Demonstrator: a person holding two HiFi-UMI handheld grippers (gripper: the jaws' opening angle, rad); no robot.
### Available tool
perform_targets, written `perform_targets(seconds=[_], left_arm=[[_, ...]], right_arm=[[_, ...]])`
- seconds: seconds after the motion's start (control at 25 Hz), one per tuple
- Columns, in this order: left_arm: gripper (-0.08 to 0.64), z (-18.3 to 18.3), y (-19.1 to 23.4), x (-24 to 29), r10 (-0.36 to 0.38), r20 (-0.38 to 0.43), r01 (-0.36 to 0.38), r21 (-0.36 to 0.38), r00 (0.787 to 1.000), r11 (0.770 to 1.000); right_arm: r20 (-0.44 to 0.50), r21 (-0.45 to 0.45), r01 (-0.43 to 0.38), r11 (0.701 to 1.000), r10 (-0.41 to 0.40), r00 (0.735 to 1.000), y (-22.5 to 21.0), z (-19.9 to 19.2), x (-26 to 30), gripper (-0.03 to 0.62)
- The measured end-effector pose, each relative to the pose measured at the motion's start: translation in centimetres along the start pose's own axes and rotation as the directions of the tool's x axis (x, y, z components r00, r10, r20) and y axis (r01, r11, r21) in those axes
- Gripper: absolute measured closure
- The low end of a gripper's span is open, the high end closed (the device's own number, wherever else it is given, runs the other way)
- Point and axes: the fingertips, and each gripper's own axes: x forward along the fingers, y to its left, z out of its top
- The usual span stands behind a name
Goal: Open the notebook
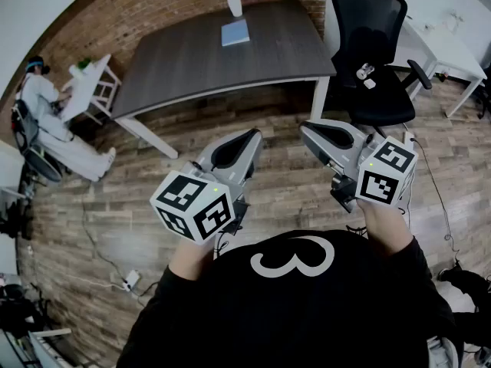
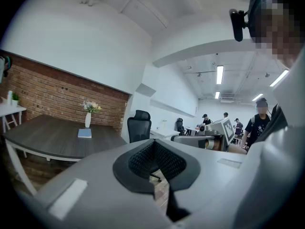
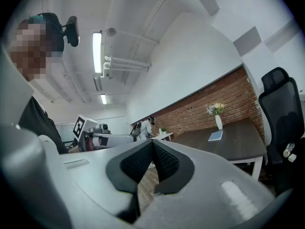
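- Counter (image 1: 192,67): dark top, white legs, set against the brick wall (image 1: 153,6). It's well ahead of both claws, with wood floor (image 1: 291,198) between. Only the head view shows the whole top; both gripper views see it at a shallow angle.
- Black office chair (image 1: 376,75): at the counter's right end. Only the head view shows small items on its seat, too small to name.
- Seated person (image 1: 54,121): at a white desk left of the counter. Shows in the head view and right gripper view, not the left one. Only the left gripper view shows standing people (image 2: 259,123) far off at right.
- Left claw (image 2: 154,144): about level over the floor, pad tips pressed together, nothing between.
- Right claw (image 3: 152,144): beside the left, level, tips also pressed together, empty.
- Notebook (image 1: 235,32): light blue, closed, flat on the counter's far half, just in front of the vase and well apart from both claws. Long axis looks to run from the near edge toward the wall, slightly skewed. Can't tell the spine side.
- Vase (image 1: 234,2): white, upright, flowers in it, by the wall.
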Motion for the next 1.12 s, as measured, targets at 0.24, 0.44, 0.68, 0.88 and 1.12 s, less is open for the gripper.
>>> perform_targets(seconds=[0.24,0.44,0.68,0.88,1.12], left_arm=[[0.543,-0.9,-0.9,0.5,0.008,-0.005,-0.008,-0.002,1.000,1.000],[0.543,-1.5,-0.5,1.0,0.004,-0.025,-0.004,-0.004,1.000,1.000],[0.543,-2.5,1.7,2.7,-0.011,-0.017,0.010,-0.028,1.000,1.000],[0.543,-3.4,4.1,5.7,-0.022,-0.032,0.021,-0.046,0.999,0.999],[0.543,-3.3,9.6,10.8,-0.044,-0.049,0.041,-0.056,0.998,0.998]], right_arm=[[-0.003,-0.006,-0.004,1.000,0.004,1.000,-0.3,-0.6,-1.3,0.591],[0.000,0.021,0.018,1.000,-0.018,1.000,-1.3,-1.3,-1.3,0.591],[-0.012,0.019,0.057,0.998,-0.056,0.998,-3.4,-2.6,-0.5,0.591],[-0.010,0.025,0.076,0.997,-0.075,0.997,-6.9,-2.6,0.6,0.591],[-0.019,0.044,0.093,0.995,-0.092,0.996,-13.5,-2.3,4.6,0.591]])
